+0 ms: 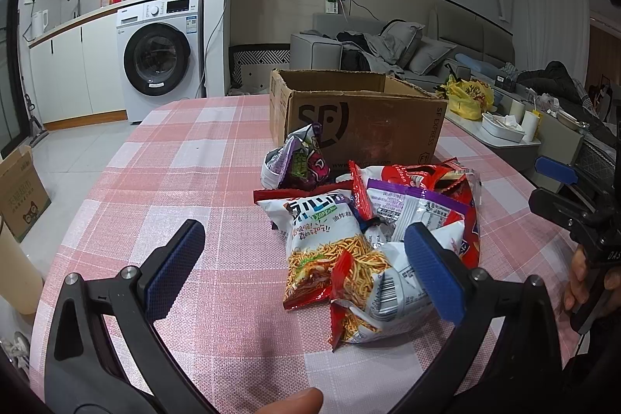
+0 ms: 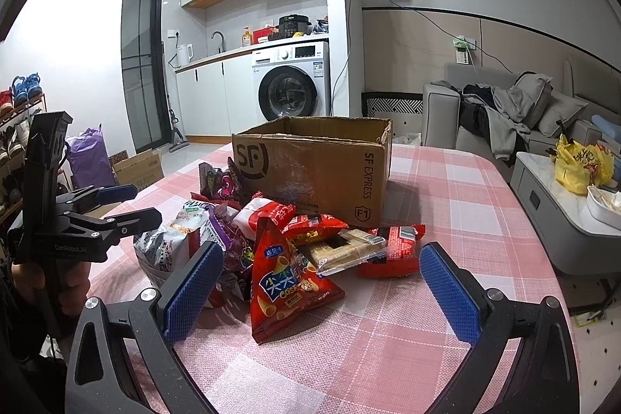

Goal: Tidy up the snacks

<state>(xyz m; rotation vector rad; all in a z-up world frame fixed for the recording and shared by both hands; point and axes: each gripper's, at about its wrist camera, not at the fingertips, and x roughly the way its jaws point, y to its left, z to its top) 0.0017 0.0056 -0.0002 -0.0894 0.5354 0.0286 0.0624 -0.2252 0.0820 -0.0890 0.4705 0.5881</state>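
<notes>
Nothing looks packed yet: crinkly foil snack bags (image 2: pixel 279 251) heap before my brown cardboard box (image 2: pixel 318 165); both jaws apart, empty.

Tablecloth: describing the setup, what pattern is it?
Pink-and-white plaid tablecloth, clearest in the right wrist view.

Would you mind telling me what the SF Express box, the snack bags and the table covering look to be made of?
SF Express box: brown corrugated cardboard, matte, with scuffed, frayed edges. Snack bags, like the red chips bag: thin glossy plastic film, crinkled and reflective, possibly foil-lined. Table covering: pink-and-white checked woven cloth, judging by its grainy weave; possibly textured vinyl.
</notes>
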